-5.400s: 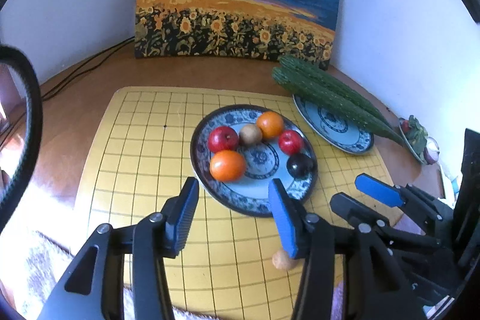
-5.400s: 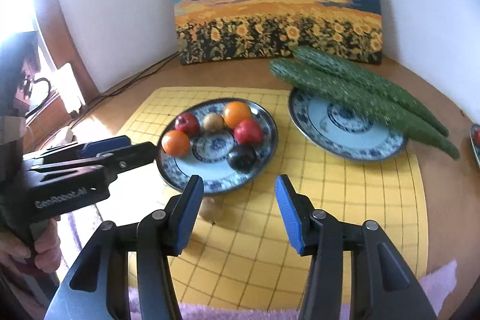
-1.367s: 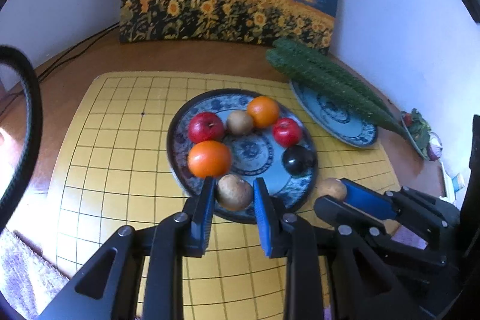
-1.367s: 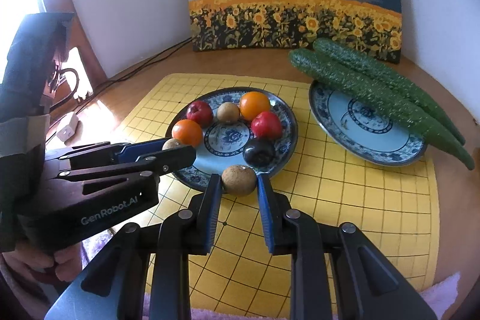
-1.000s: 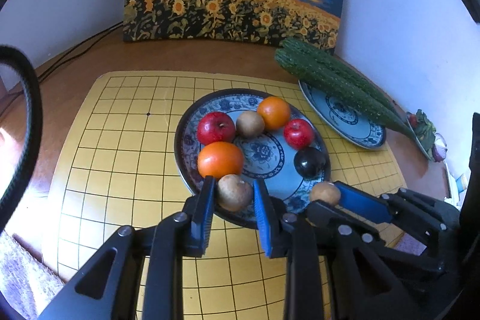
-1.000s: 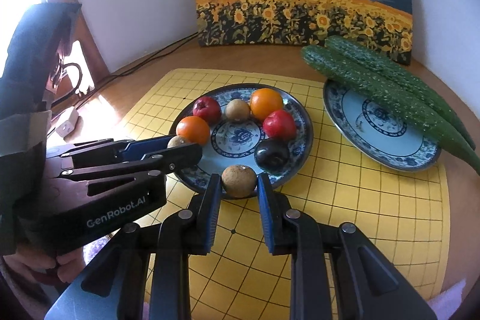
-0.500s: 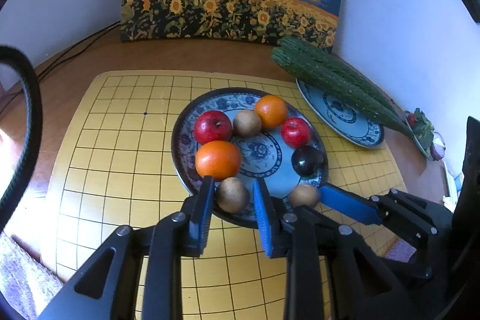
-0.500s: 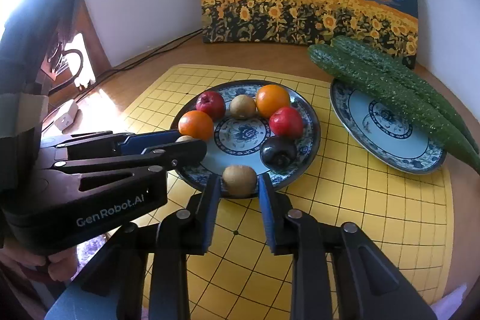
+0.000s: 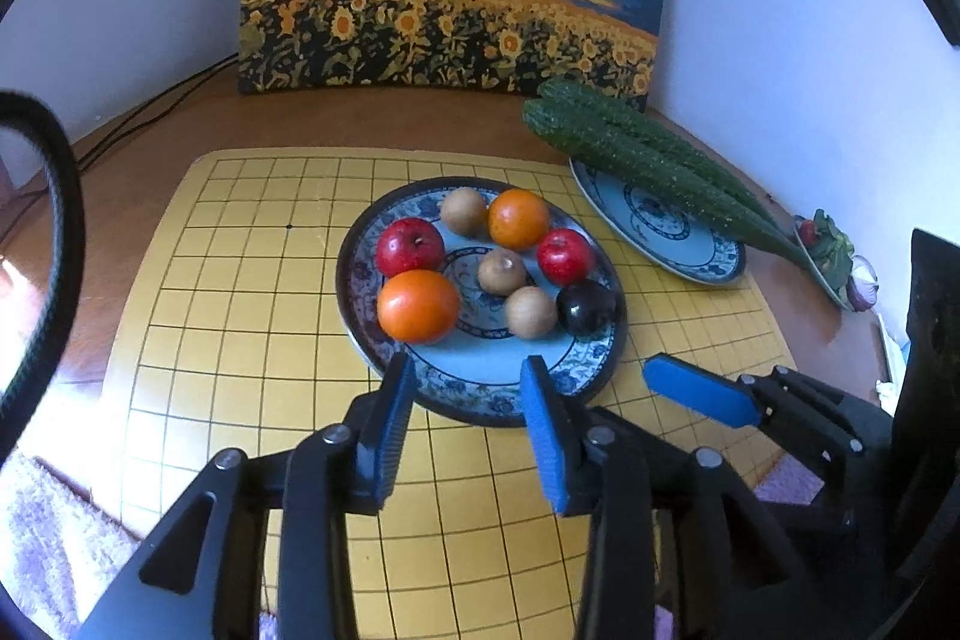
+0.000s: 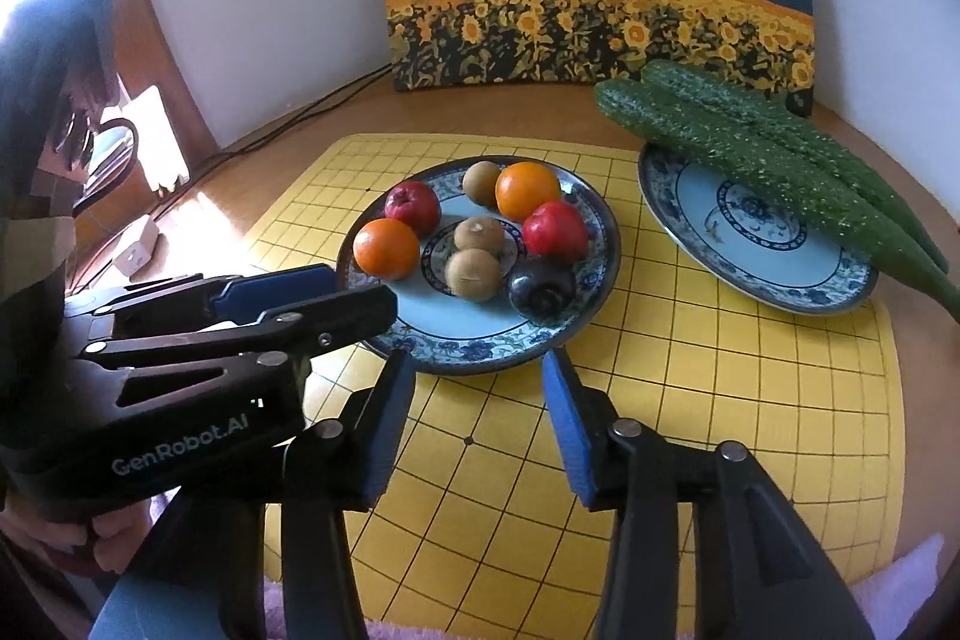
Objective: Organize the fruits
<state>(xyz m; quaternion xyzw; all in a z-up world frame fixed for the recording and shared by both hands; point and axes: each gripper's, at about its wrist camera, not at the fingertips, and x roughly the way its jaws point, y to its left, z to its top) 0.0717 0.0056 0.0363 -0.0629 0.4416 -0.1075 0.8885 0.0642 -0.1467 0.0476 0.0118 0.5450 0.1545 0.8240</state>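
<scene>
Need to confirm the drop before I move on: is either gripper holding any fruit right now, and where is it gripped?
Nothing is held. The left gripper and right gripper are both open with empty jaws.

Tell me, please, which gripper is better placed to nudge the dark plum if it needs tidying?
Probably the right gripper: it is open and empty, and the dark plum lies on the fruit plate's right side, just beyond its fingertips. The left gripper faces the near orange.
</scene>
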